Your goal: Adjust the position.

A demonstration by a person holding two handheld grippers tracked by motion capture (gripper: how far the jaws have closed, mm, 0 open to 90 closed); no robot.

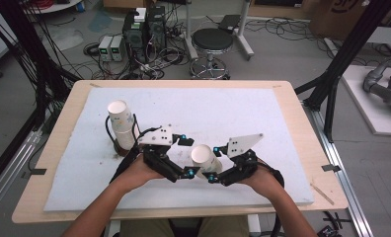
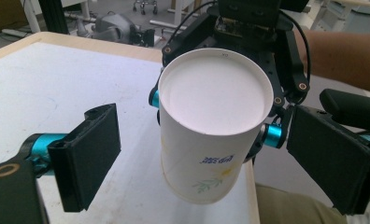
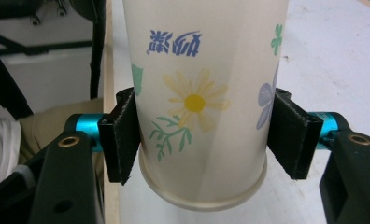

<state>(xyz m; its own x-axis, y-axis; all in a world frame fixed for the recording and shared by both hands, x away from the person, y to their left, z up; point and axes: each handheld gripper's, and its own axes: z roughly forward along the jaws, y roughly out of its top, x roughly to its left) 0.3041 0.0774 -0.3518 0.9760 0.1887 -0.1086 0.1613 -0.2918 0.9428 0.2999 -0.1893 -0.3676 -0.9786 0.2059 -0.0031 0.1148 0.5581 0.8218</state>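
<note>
Right gripper (image 3: 202, 140) pinches inverted flowered paper cup (image 3: 202, 93) above white mat (image 1: 233, 113); left gripper (image 2: 202, 154) spread wide around it, pads clear.

Two paper cups were counted: one cup (image 1: 205, 159) held upside down above the near edge of the table (image 1: 65, 123), and one stack of cups (image 1: 122, 123) toward its left edge. Two grippers were there, left gripper (image 1: 186, 157) and right gripper (image 1: 214, 165).
</note>
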